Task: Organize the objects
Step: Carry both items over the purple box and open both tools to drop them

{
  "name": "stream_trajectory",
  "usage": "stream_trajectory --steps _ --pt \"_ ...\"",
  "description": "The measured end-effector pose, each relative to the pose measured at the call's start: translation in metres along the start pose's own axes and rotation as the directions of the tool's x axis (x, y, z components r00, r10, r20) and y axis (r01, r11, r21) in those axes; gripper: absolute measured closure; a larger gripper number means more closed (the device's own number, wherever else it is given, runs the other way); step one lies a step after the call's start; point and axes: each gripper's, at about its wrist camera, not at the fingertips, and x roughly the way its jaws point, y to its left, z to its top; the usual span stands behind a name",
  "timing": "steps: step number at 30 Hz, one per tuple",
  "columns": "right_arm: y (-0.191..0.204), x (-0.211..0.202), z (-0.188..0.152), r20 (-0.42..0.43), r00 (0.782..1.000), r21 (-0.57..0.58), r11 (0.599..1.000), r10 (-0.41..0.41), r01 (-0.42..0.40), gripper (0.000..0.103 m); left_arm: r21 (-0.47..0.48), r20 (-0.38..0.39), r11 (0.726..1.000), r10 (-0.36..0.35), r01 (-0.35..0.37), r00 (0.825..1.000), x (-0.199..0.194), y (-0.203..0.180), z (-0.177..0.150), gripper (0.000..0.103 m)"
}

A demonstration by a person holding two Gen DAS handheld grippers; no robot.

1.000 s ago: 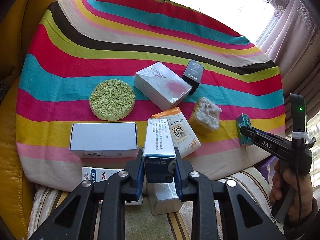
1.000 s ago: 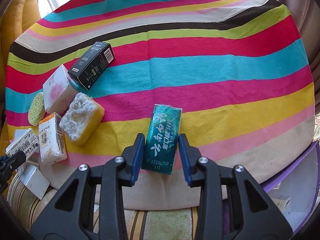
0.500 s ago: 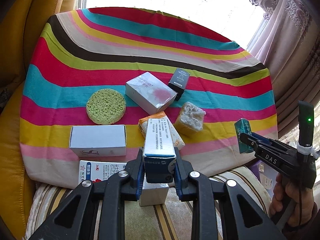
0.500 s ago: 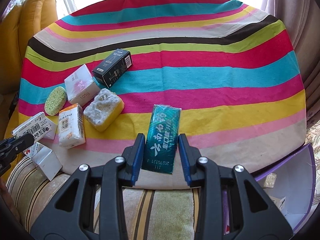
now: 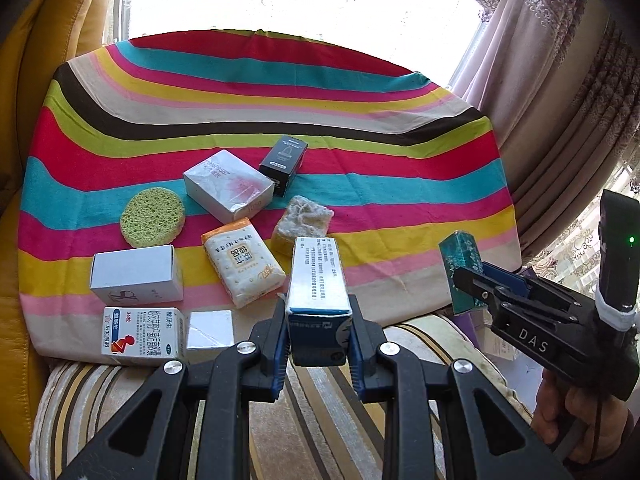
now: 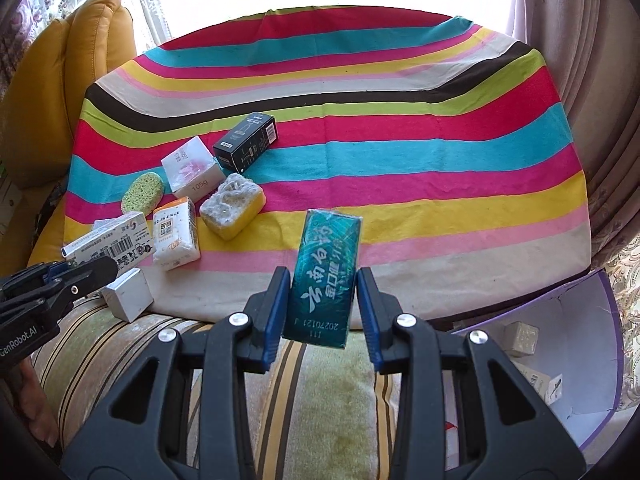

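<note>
My left gripper (image 5: 318, 336) is shut on a blue and white carton (image 5: 316, 280) and holds it above the near edge of the striped cloth (image 5: 280, 92). My right gripper (image 6: 323, 308) is shut on a teal box (image 6: 326, 272), lifted over the cloth's front edge; it also shows in the left wrist view (image 5: 460, 276). On the cloth lie a green round sponge (image 5: 152, 216), a silver box (image 5: 228, 186), a black box (image 5: 283, 160), a yellow sponge (image 5: 300, 224), an orange and white pack (image 5: 242, 266) and white boxes (image 5: 136, 276).
A purple bin (image 6: 560, 360) with small items stands at the lower right. A striped cushion (image 6: 328, 400) lies under both grippers. A yellow sofa back (image 6: 80, 60) rises at the left. Curtains (image 5: 560, 80) hang at the right.
Both grippers have pulled back and up from the cloth with their boxes, so the whole cloth and the cushion's front now show. The purple bin has come into the right wrist view.
</note>
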Motion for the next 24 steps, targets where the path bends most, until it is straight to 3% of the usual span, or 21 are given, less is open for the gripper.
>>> stream_trajectory --steps 8,16,24 --pt "-0.010 -0.028 -0.014 0.032 0.999 0.004 1.000 0.013 -0.013 0.064 0.041 0.013 0.999 -0.026 0.025 1.000 -0.010 -0.030 -0.009 0.077" --pt "-0.030 -0.055 -0.031 0.072 0.997 0.027 0.999 0.016 -0.018 0.065 0.079 -0.009 0.992 -0.097 0.097 0.995 -0.011 -0.067 -0.018 0.077" --pt "-0.066 -0.082 -0.050 0.093 0.995 0.075 0.997 -0.028 0.021 0.065 0.184 -0.094 0.963 -0.183 0.198 0.979 0.001 -0.130 -0.030 0.077"
